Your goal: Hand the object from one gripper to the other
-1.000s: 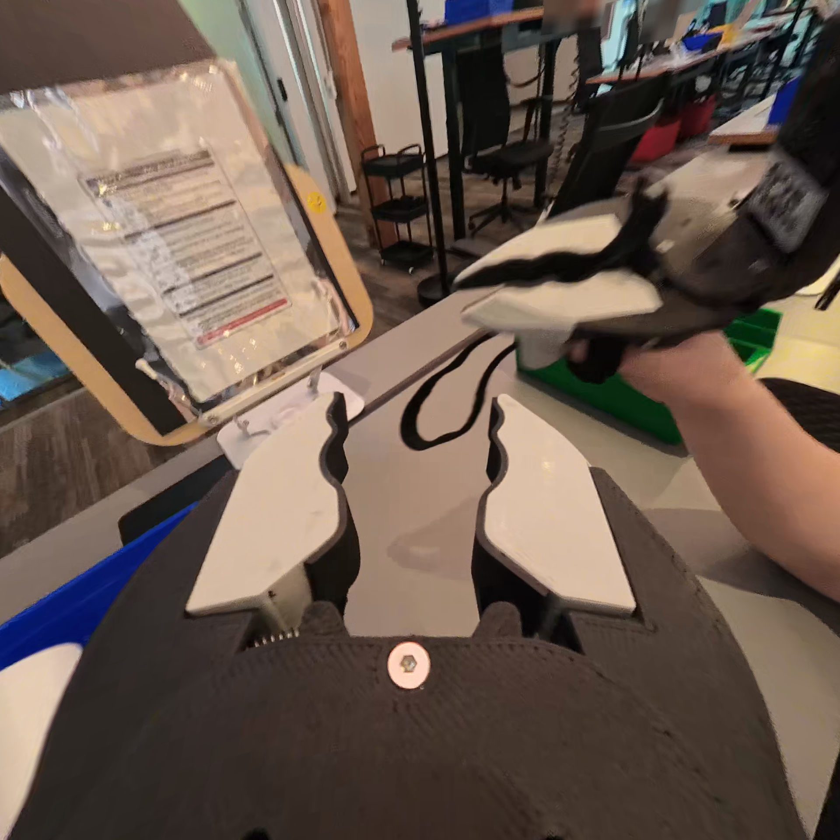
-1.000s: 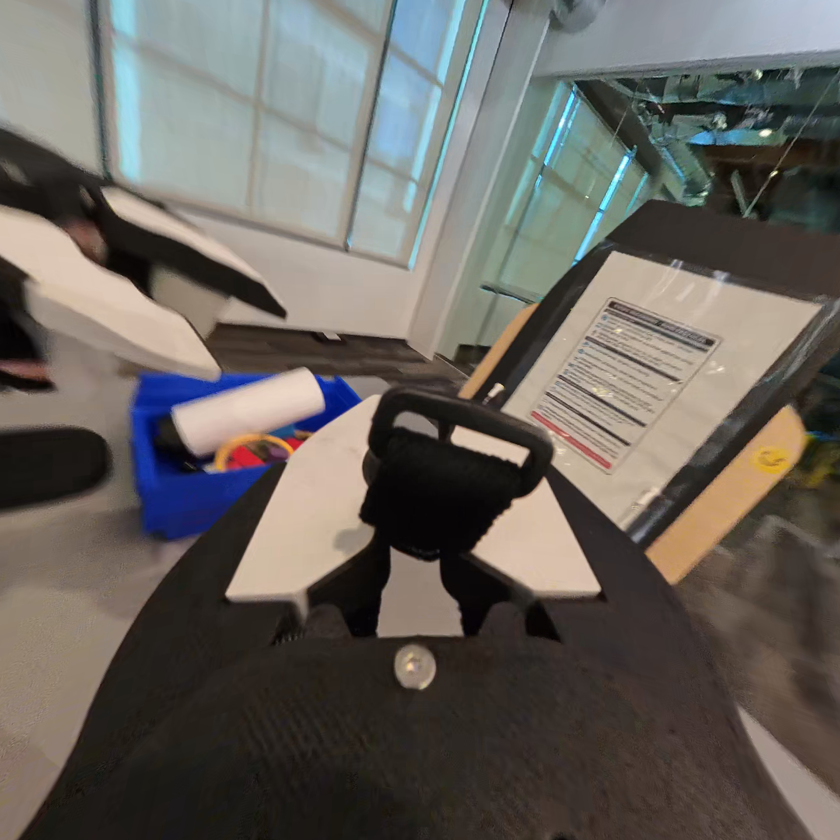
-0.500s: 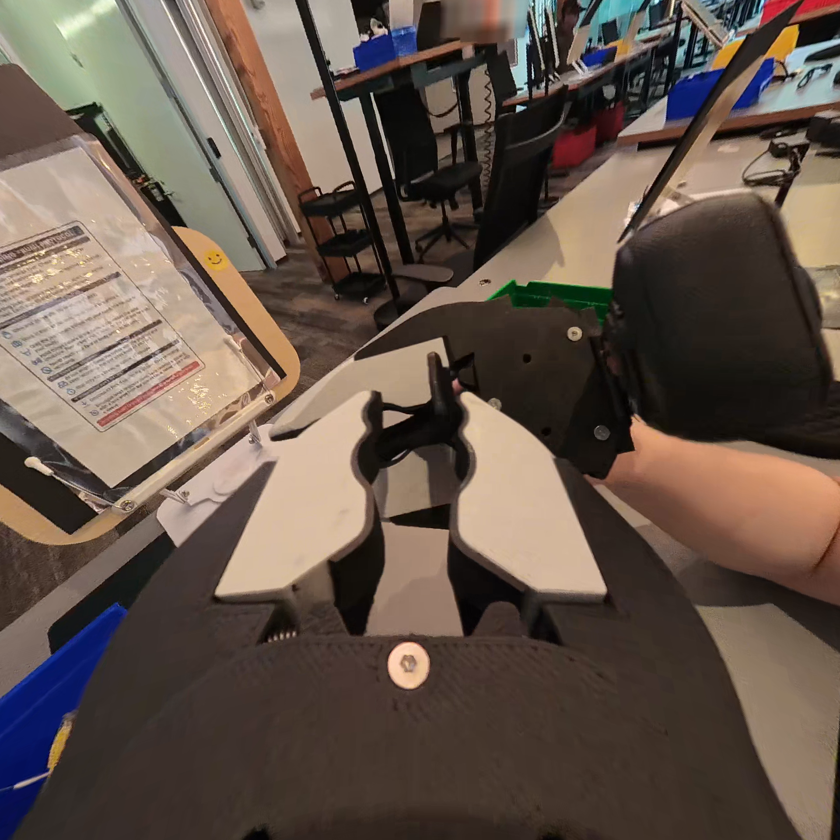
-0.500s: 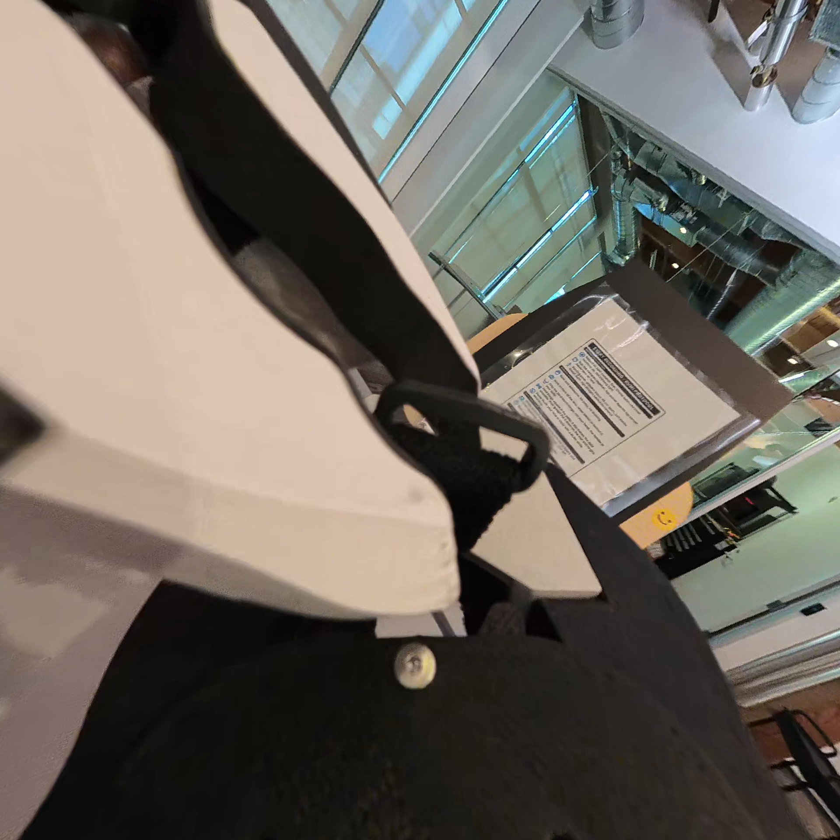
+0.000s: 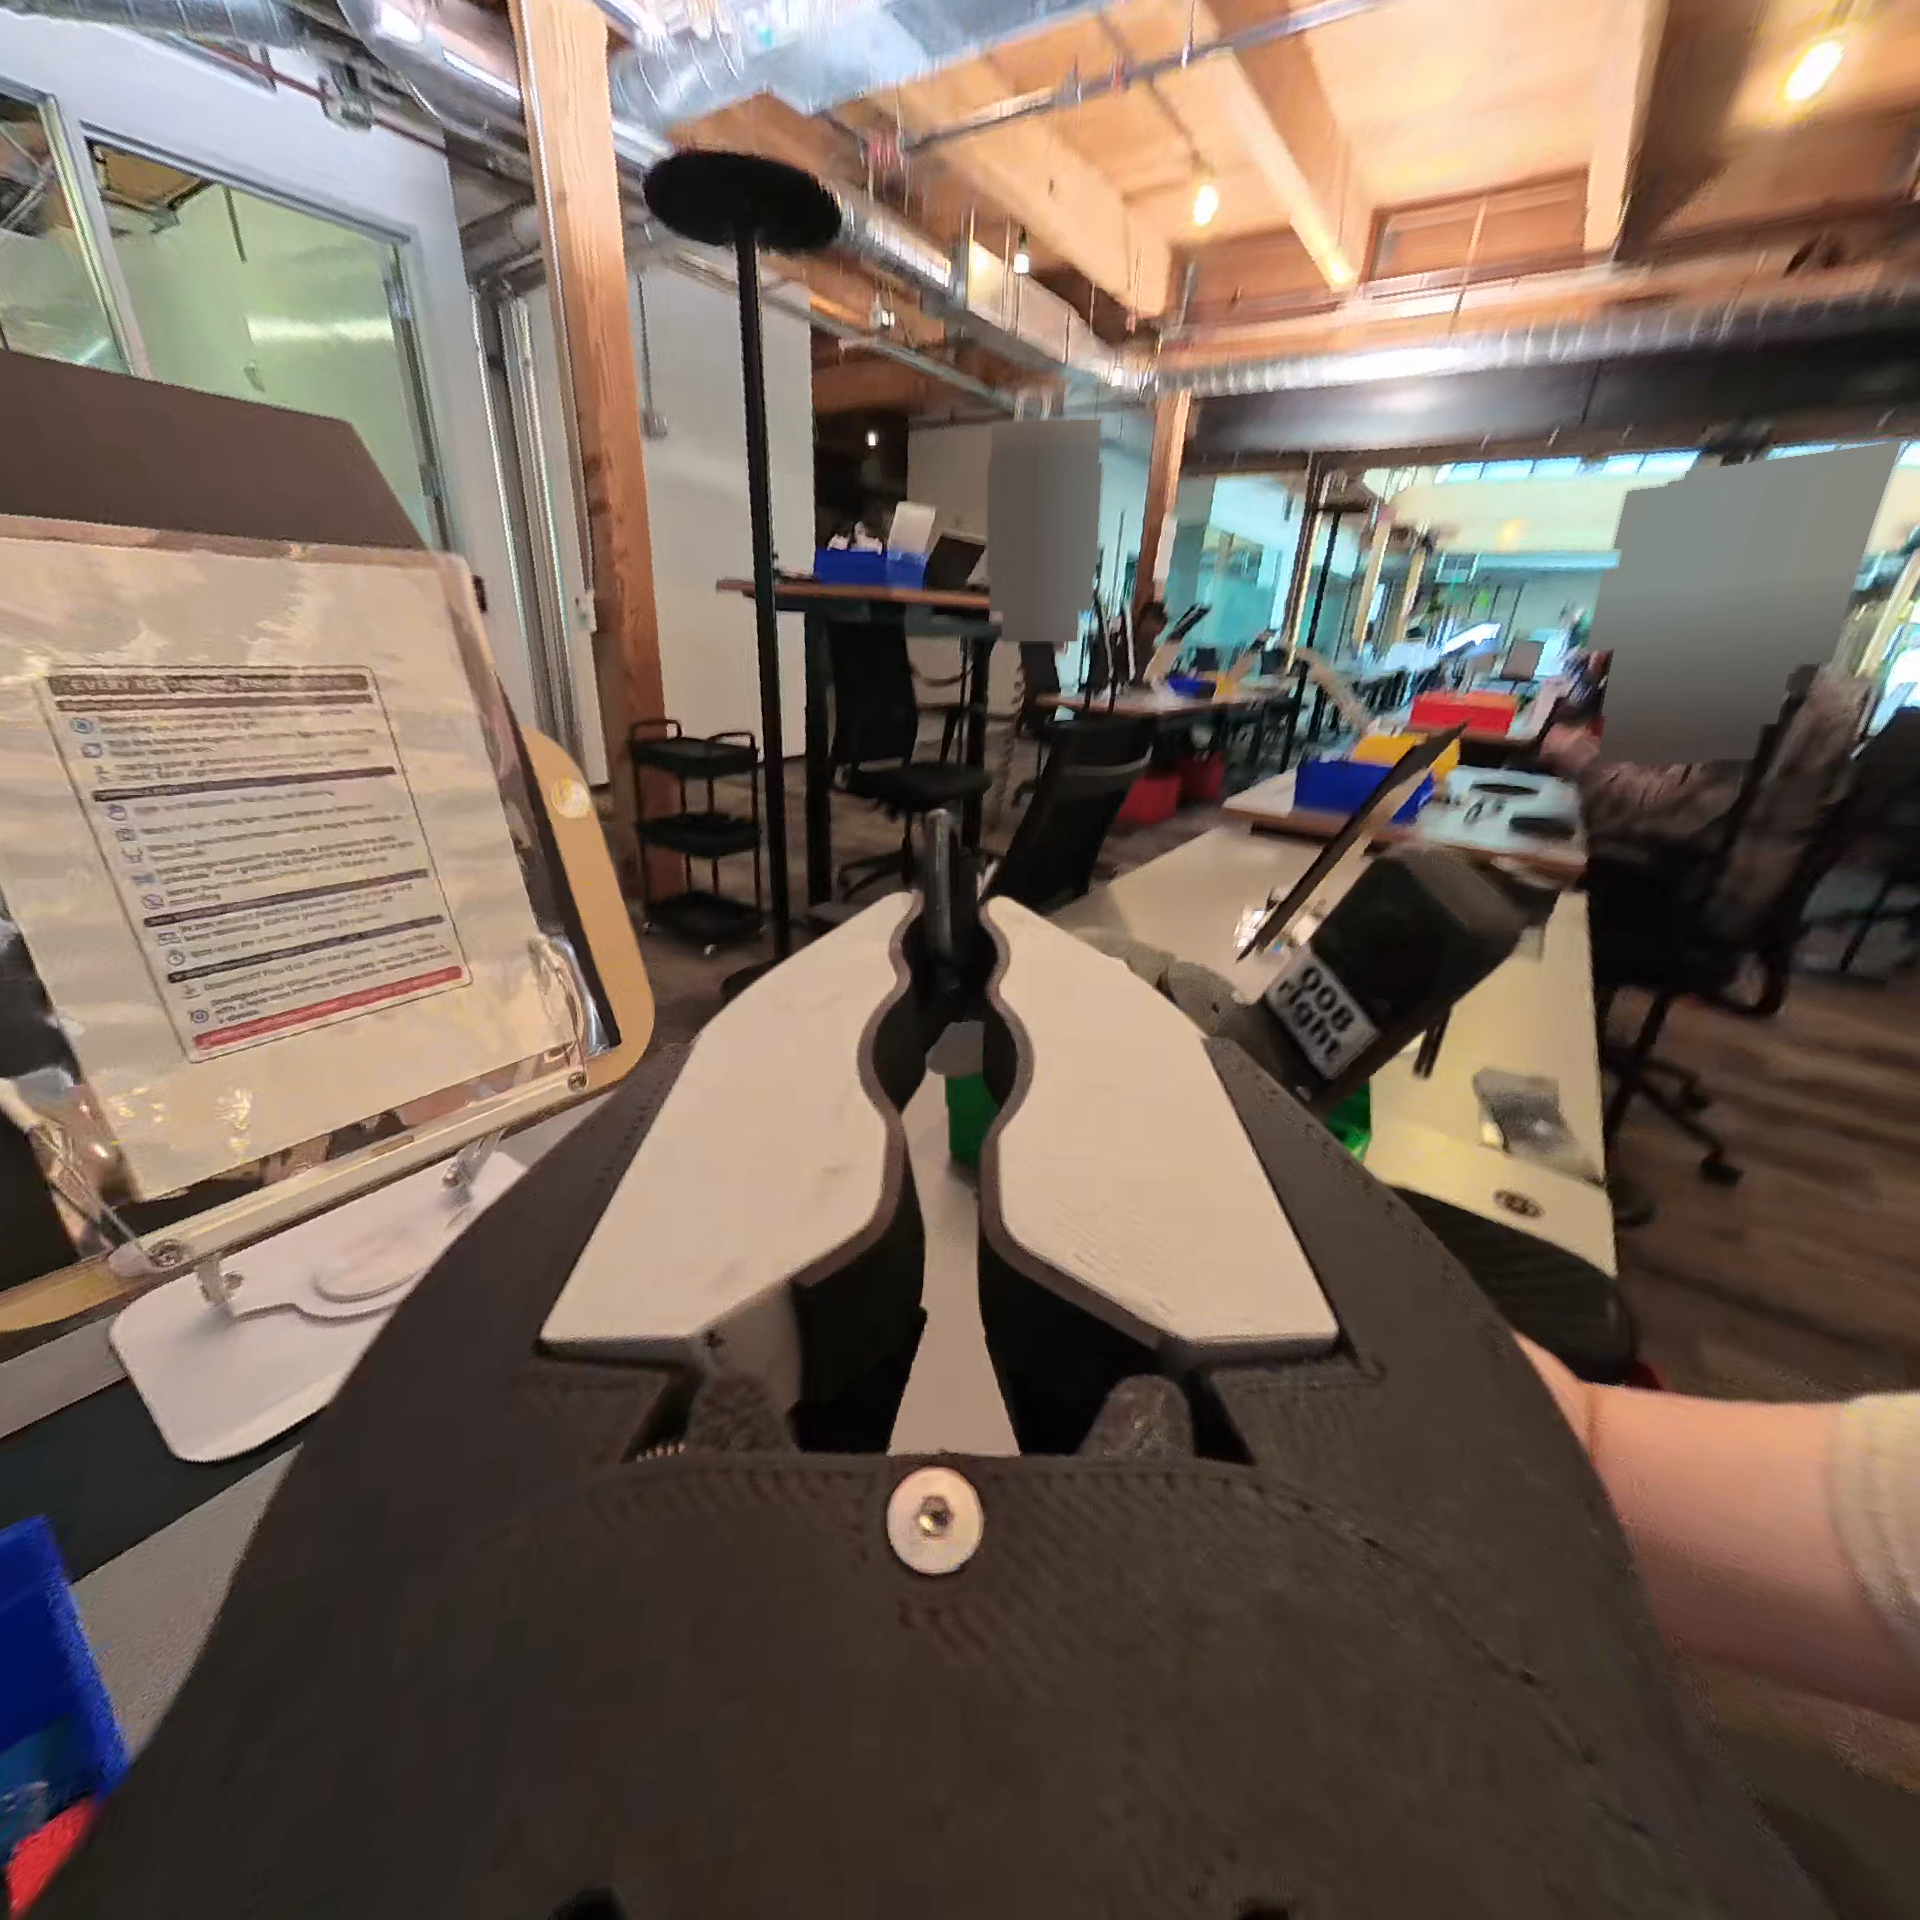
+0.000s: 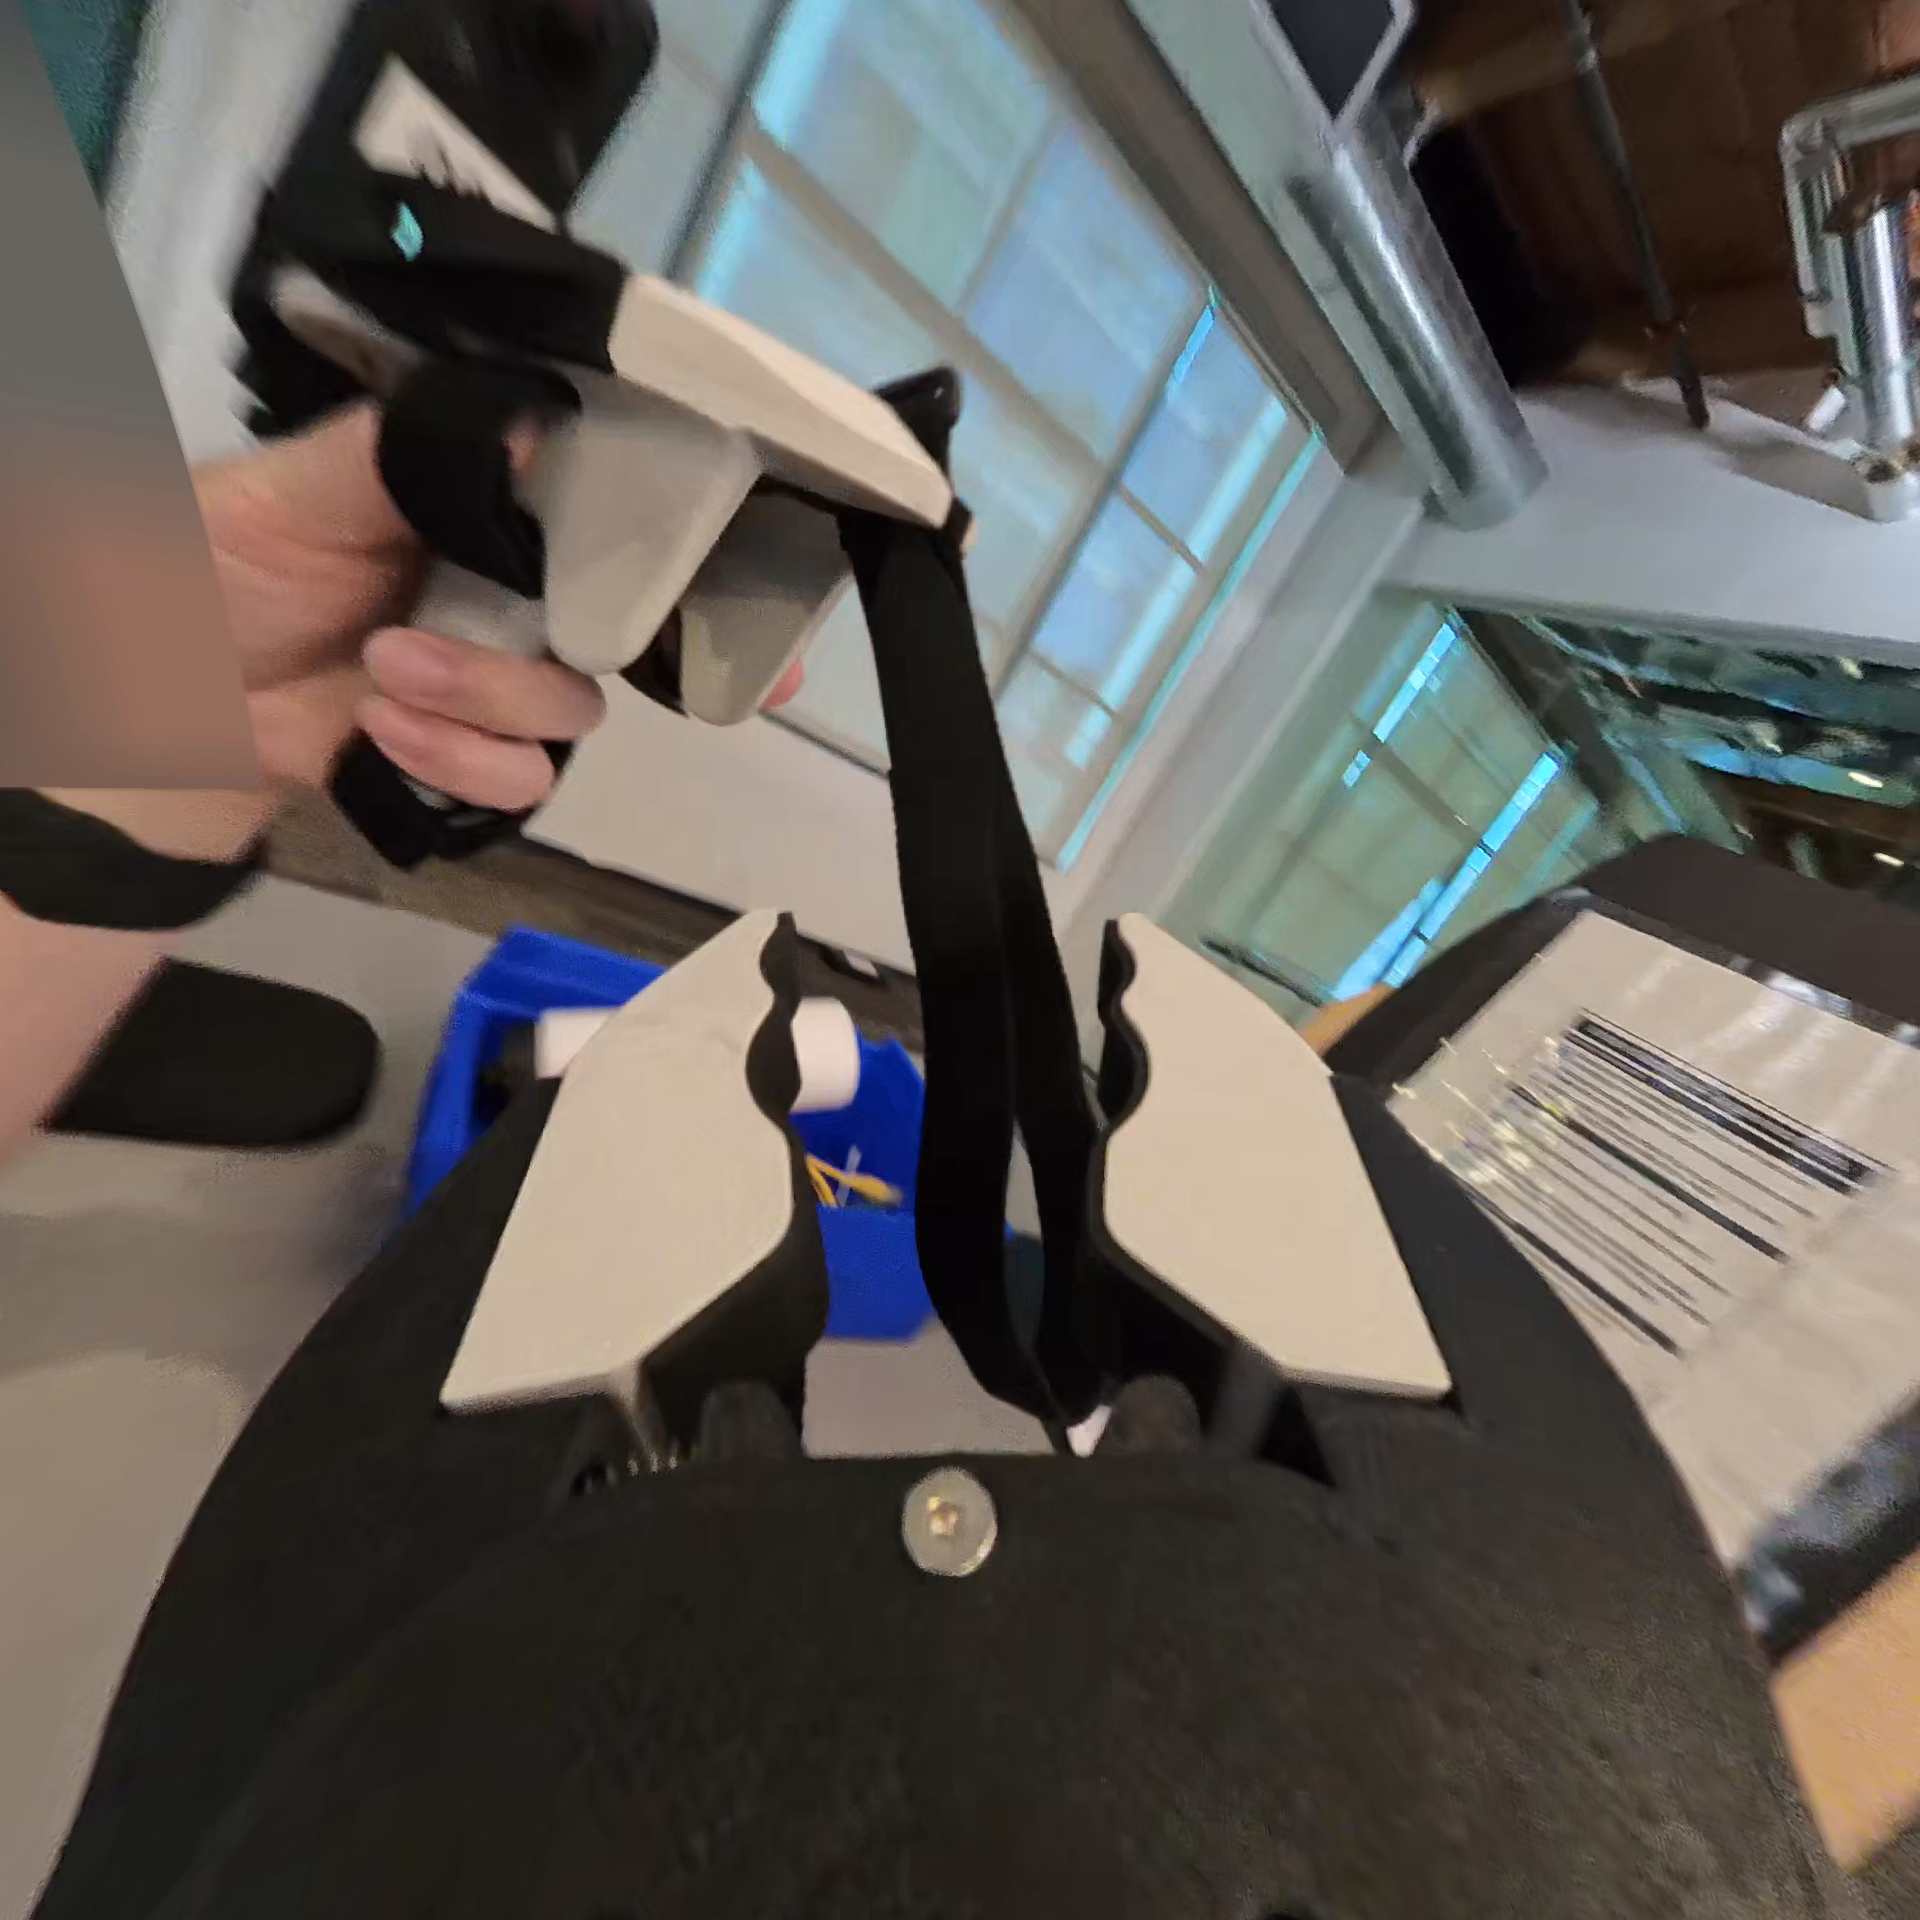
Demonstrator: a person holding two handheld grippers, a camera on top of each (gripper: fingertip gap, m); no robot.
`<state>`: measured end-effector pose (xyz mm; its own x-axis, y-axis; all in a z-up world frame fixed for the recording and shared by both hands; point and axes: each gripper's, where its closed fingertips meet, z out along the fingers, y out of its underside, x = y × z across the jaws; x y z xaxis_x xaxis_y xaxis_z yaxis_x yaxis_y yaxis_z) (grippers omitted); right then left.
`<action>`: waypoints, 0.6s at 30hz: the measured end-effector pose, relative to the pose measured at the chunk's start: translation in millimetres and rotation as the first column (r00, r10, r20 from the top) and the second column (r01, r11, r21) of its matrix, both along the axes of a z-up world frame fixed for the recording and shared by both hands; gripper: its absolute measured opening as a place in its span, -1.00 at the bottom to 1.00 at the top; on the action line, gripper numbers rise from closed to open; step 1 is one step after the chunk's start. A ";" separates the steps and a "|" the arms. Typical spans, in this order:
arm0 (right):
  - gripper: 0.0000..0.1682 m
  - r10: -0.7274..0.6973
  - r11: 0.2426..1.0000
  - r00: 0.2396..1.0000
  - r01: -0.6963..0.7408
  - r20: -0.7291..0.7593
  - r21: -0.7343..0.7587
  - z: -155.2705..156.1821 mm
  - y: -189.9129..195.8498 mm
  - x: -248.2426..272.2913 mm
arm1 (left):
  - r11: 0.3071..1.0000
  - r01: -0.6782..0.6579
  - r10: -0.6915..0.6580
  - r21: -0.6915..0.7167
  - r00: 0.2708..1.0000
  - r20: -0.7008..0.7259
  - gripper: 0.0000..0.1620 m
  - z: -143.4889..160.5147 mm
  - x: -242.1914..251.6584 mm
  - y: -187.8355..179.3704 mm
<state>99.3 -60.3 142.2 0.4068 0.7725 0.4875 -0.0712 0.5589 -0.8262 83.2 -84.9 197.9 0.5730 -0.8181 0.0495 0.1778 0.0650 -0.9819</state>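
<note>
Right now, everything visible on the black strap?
The black strap is flat woven webbing, doubled into a loop with a dark plastic buckle at its top. The left claw is shut on that buckle end. The webbing hangs limp between the open right claw's fingers, touching neither.

The left wrist view sits just behind the left gripper (image 5: pixel 943 940) and looks level along its fingers, out over the grey table (image 5: pixel 1195 894) into a room of desks and chairs. The right wrist view sits just behind the right gripper (image 6: pixel 940 1023), tilted upward and rolled, facing windows (image 6: pixel 997 343). Each camera catches the other gripper close by. Both views share the laminated sheet on its stand (image 5: pixel 260 862) (image 6: pixel 1662 1122), the blue bin (image 5: pixel 42 1683) (image 6: pixel 873 1247) and the table.
</note>
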 end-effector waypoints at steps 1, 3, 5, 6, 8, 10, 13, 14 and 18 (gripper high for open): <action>-0.33 0.040 0.999 0.998 -0.040 -0.040 -0.009 3.5 -1.9 3.8 | 1.000 0.007 -0.007 -0.001 0.999 0.038 -0.94 4.8 -8.2 -1.6; -0.34 0.070 0.997 0.992 -0.073 -0.107 -0.027 7.9 1.3 11.5 | 0.999 0.033 -0.034 0.006 0.993 0.112 -0.94 14.5 -22.3 -6.9; -0.34 0.077 0.996 0.988 -0.081 -0.131 -0.024 5.2 5.4 13.7 | 0.998 0.062 -0.064 0.015 0.983 0.169 -0.94 21.9 -32.9 -12.6; -0.34 0.081 0.997 0.989 -0.081 -0.127 -0.001 1.2 5.4 12.3 | 0.997 0.074 -0.076 0.018 0.979 0.189 -0.94 24.3 -37.1 -14.6; -0.35 0.089 0.990 0.991 -0.077 -0.102 0.117 -9.6 -2.5 6.3 | 0.996 0.086 -0.087 0.016 0.974 0.209 -0.93 26.3 -42.8 -16.5; -0.38 0.057 0.975 0.997 -0.043 -0.059 0.218 -20.1 -8.7 -4.0 | 0.993 0.113 -0.114 0.017 0.970 0.215 -0.94 27.1 -44.0 -19.6; -0.42 0.000 0.971 1.000 -0.004 0.014 0.241 -29.5 -9.8 -19.6 | 0.986 0.168 -0.166 0.002 0.968 0.189 -0.94 23.7 -37.6 -25.4; -0.42 -0.023 0.970 1.000 0.018 0.020 0.241 -30.0 -8.4 -22.0 | 0.983 0.184 -0.181 -0.001 0.968 0.173 -0.94 22.0 -34.1 -27.3; -0.52 -0.033 0.974 0.996 0.014 0.083 0.225 -36.1 -9.2 -28.2 | 0.981 0.196 -0.194 -0.007 0.976 0.097 -0.93 13.7 -21.8 -29.3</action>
<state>71.1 -69.5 106.1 0.3727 0.6303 0.6811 0.0097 0.7312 -0.6820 61.4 -114.3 211.6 0.3948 -0.9121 0.1104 0.2779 0.0040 -0.9606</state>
